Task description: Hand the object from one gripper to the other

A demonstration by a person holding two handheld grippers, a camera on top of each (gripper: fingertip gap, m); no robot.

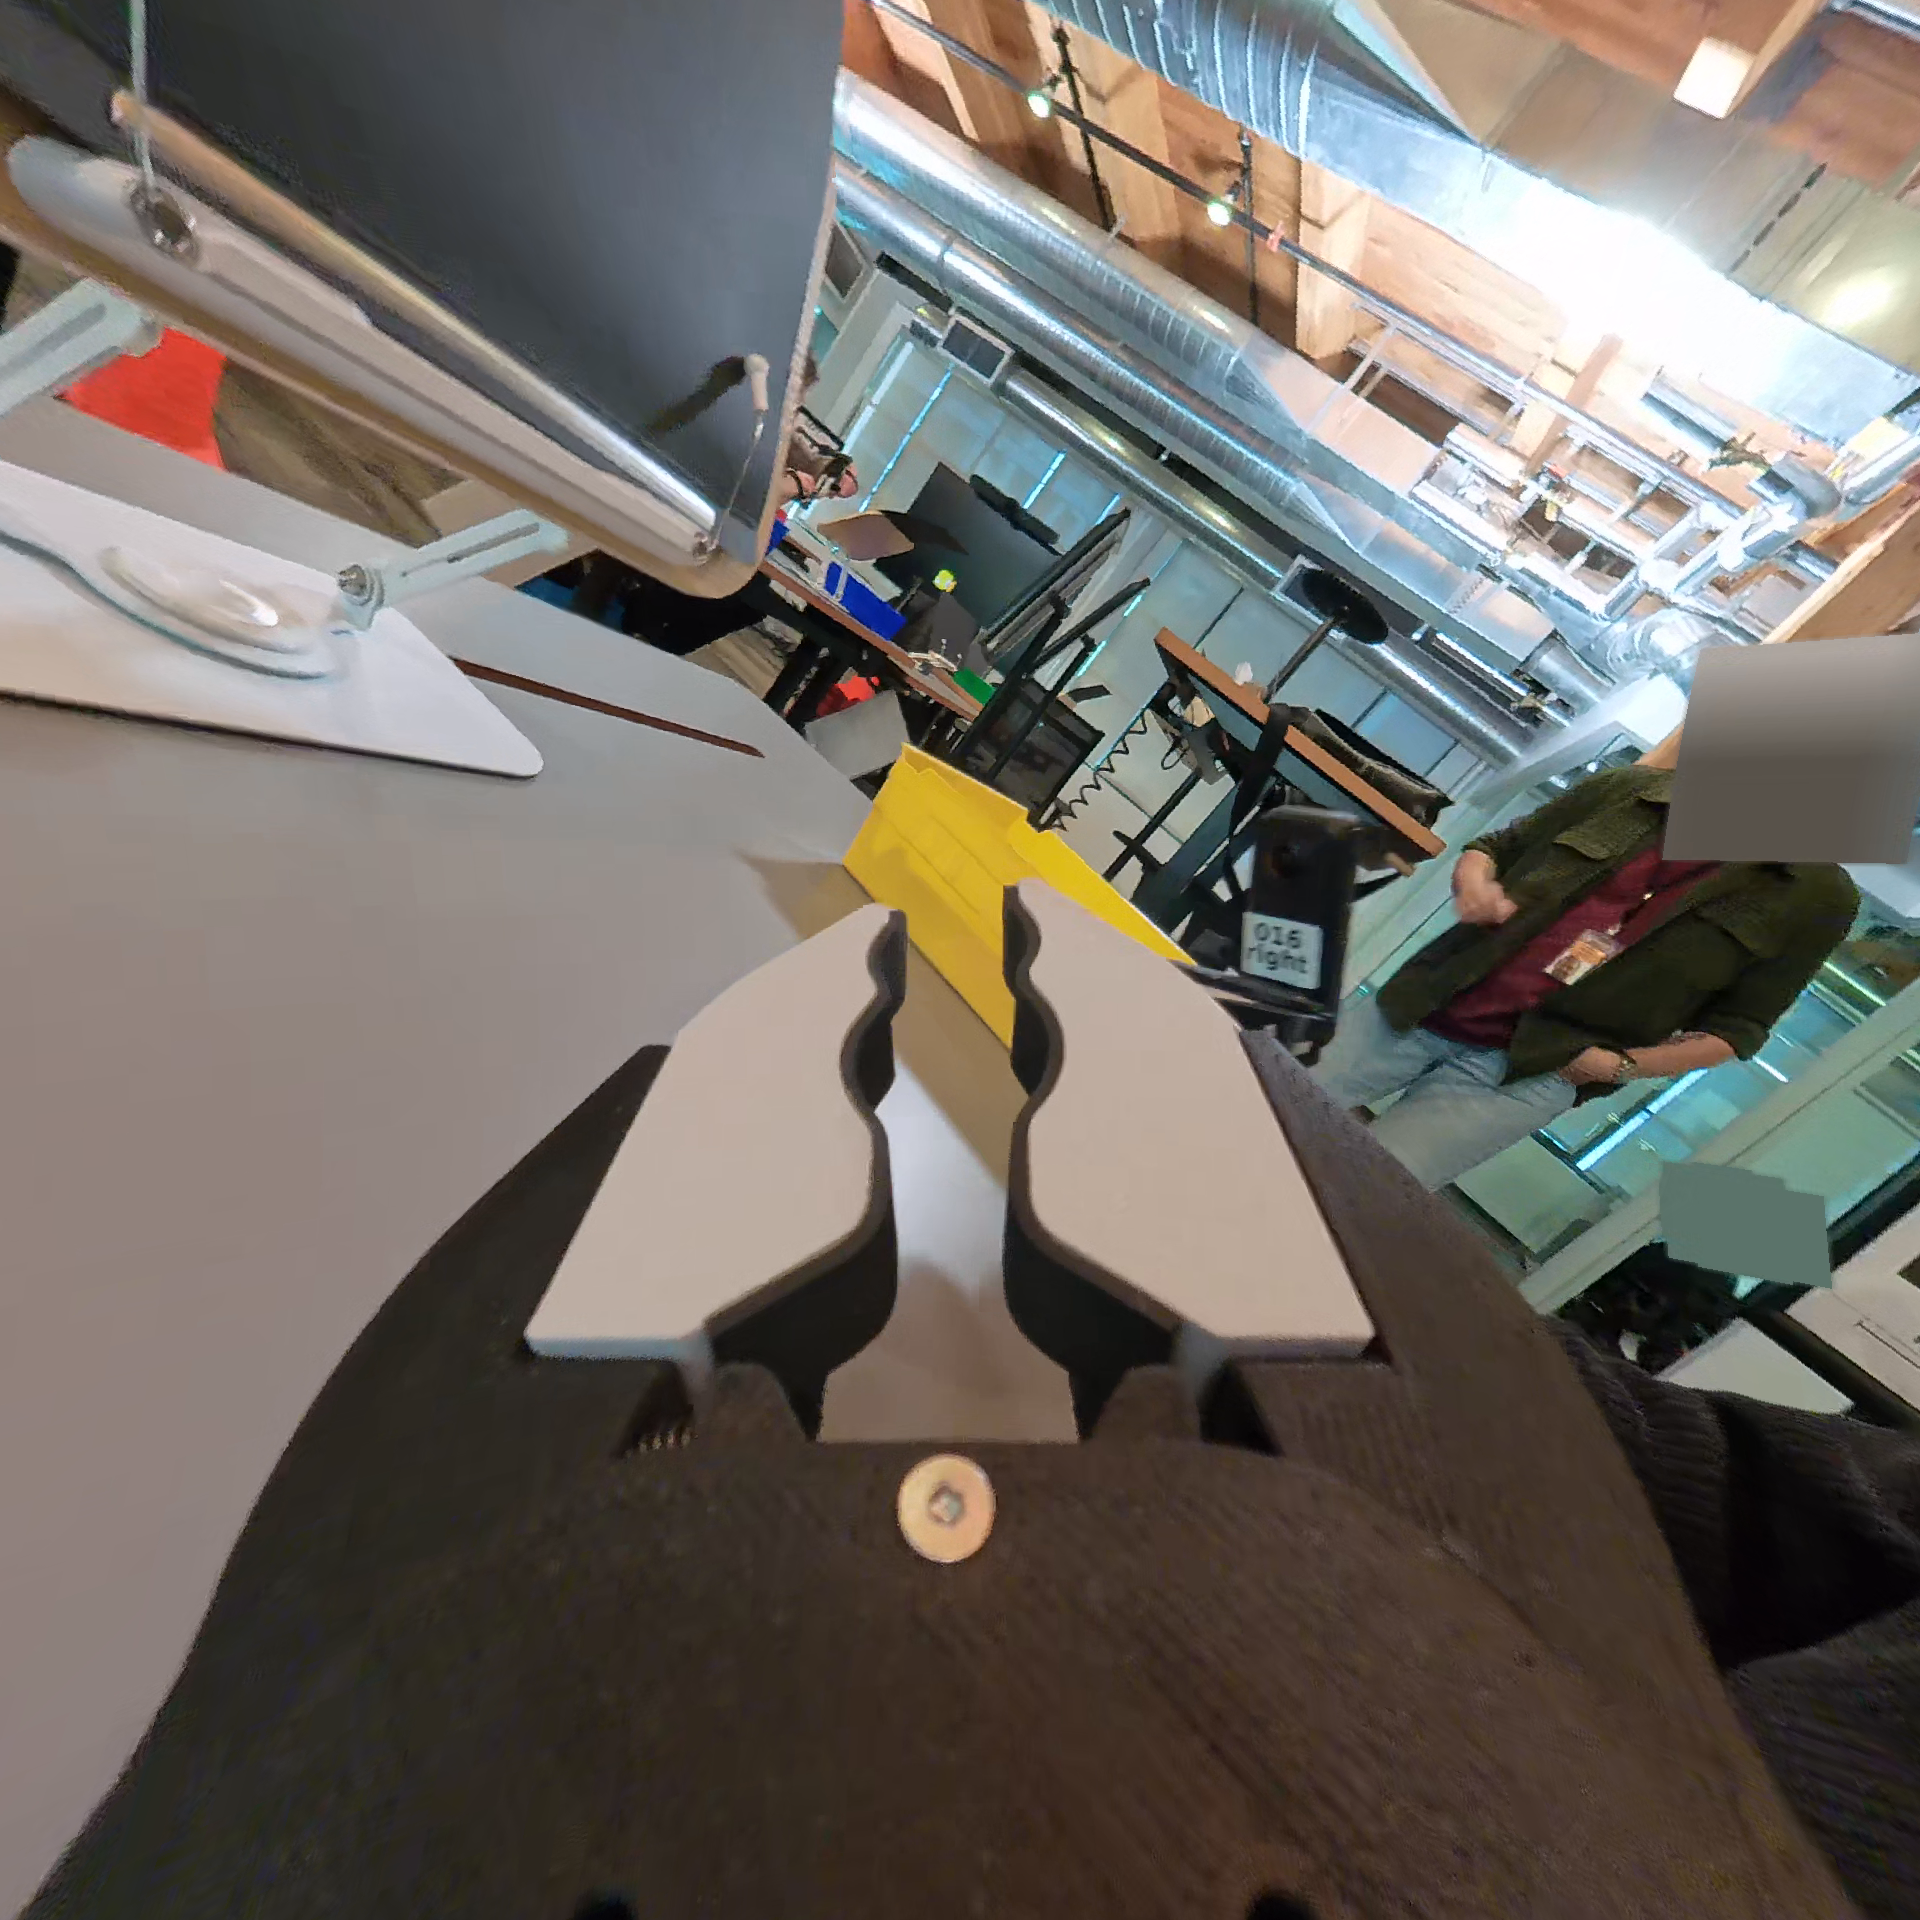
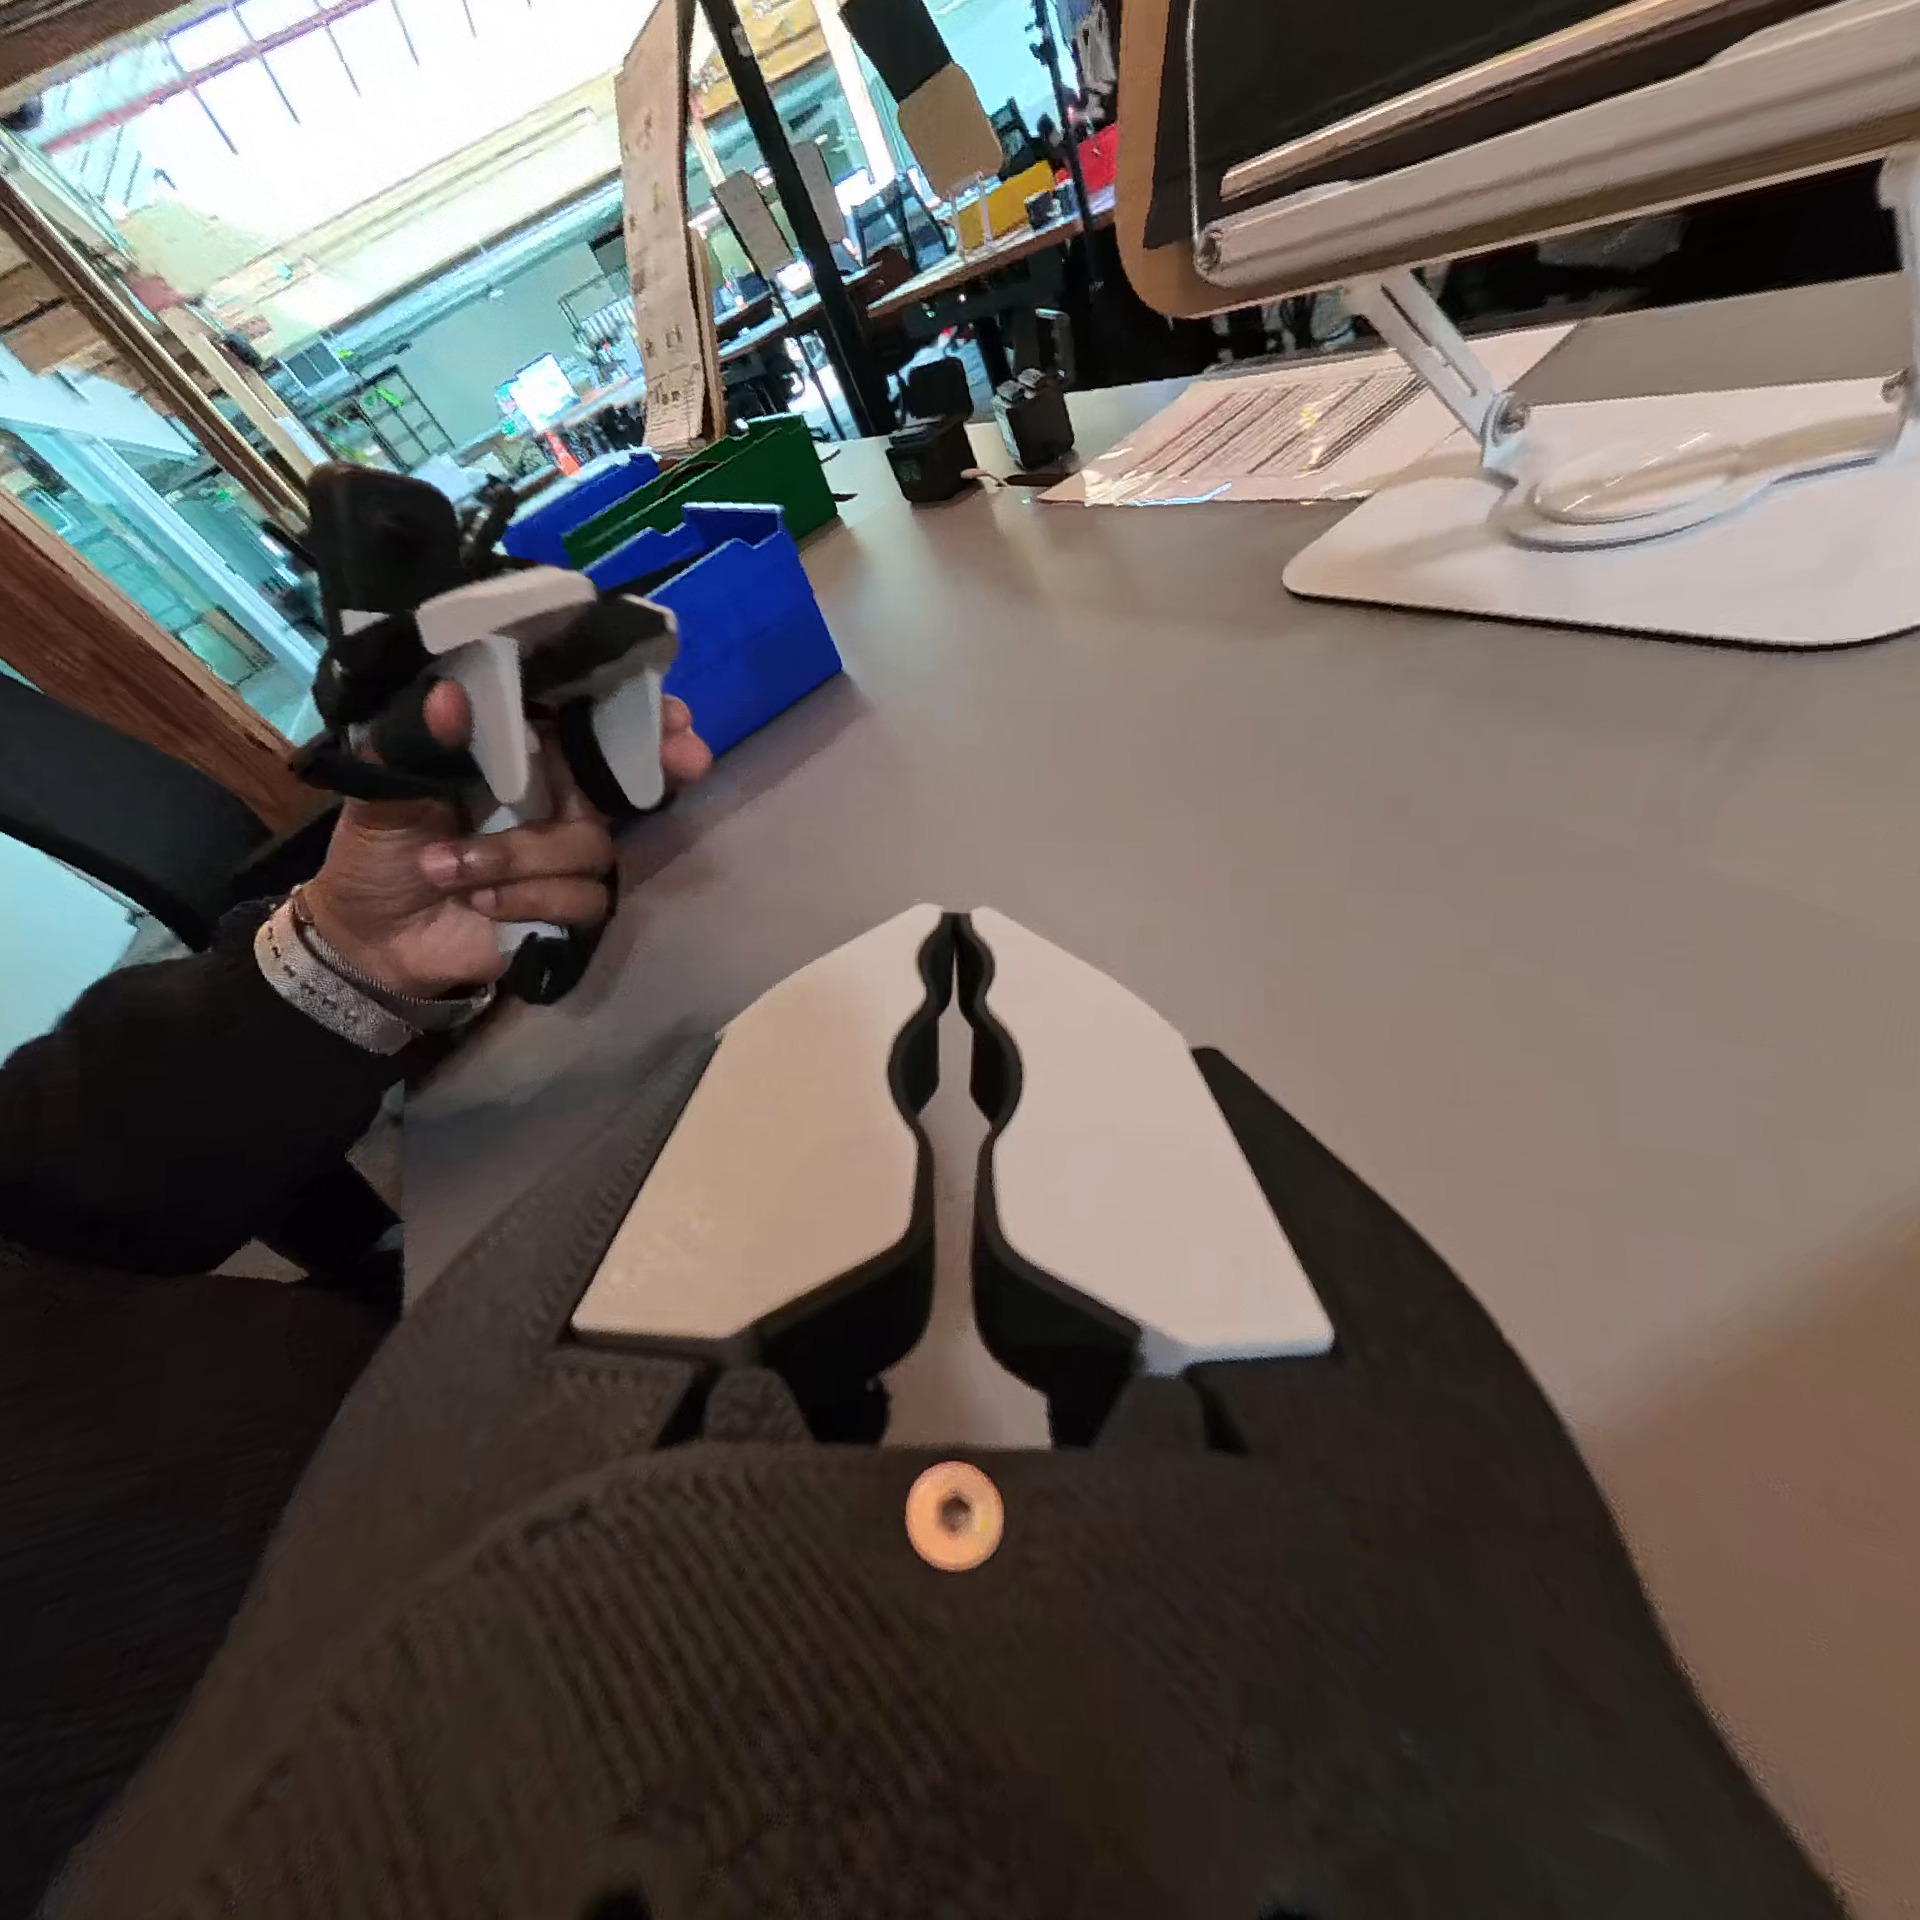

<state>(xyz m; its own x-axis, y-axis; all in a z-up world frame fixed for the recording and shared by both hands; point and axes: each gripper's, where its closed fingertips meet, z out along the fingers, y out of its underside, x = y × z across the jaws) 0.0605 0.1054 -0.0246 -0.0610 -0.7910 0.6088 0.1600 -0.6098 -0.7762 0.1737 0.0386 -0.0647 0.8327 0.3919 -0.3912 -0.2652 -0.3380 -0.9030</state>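
My left gripper [image 1: 951, 914] is open, and I see nothing between its fingers; a grey table [image 1: 312, 1039] and a yellow bin [image 1: 956, 883] lie beyond them. It also shows in the right wrist view [image 2: 561, 727], held up in a hand at the table's left edge, fingers apart and empty. My right gripper [image 2: 956, 920] is shut low over the table [image 2: 1351, 883], its tips touching with nothing between them. It also shows in the left wrist view [image 1: 1294, 914] as a black body past the yellow bin. No loose object for handing over is in either view.
A monitor on a white stand base [image 2: 1621, 561] stands at the back right. Blue bins [image 2: 738, 623] and a green bin [image 2: 748, 478] sit at the far left. Small black devices [image 2: 930, 457] and a paper sheet [image 2: 1247, 436] lie behind. A person [image 1: 1621, 956] stands beyond the table. My hands' fingertips stand some 15 centimetres from each other.
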